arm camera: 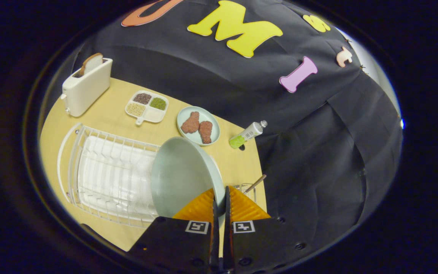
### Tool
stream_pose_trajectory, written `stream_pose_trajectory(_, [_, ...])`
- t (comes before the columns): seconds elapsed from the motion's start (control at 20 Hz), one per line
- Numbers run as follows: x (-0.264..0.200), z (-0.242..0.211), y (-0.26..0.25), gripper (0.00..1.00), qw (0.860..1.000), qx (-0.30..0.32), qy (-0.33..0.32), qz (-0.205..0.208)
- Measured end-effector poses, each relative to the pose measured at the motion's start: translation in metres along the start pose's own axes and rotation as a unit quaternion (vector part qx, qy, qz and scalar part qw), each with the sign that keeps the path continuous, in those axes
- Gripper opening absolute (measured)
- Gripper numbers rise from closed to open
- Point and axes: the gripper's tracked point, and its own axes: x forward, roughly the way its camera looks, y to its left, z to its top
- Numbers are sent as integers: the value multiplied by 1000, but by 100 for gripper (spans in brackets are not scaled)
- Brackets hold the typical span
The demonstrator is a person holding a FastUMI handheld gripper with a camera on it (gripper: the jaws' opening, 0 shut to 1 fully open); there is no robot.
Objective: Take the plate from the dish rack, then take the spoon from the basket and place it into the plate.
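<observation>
Gripper view: I have the gripper [221,199] clamped on the plate's [181,177] rim, both fingers pinching it so it hangs on edge, raised over the rack [101,171] near its end. Beyond the plate from the rack, the spoon [255,183] handle pokes from the basket [249,188], my next target, I judge.

The claw [221,198] is clamping the plate [183,177] by its rim, and that plate is blocking most of the way ahead, hanging over the dish rack [108,175]. The basket [250,189] with the spoon [255,183] is sitting just beyond the fingers. Farther back, a dish of meat [198,125], tube [247,134], sectioned tray [146,107] and toaster [86,85] are crowding the worktop [238,163], leaving bare strips between.
</observation>
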Motion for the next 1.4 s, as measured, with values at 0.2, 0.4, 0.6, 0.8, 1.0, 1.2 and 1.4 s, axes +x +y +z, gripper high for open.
stream_pose_trajectory(0.2, [-12,-41,-17,10,996,35,-21,85])
stream_pose_trajectory(0.4, [-16,-101,-30,10,983,79,-45,160])
stream_pose_trajectory(0.6, [-3,-170,-27,10,972,89,-39,212])
stream_pose_trajectory(0.8, [16,-231,-11,10,963,100,-13,252])
stream_pose_trajectory(1.0, [39,-261,12,10,949,111,31,292])
stream_pose_trajectory(1.2, [67,-268,17,11,947,130,39,291])
stream_pose_trajectory(1.4, [90,-282,19,13,941,140,65,302])
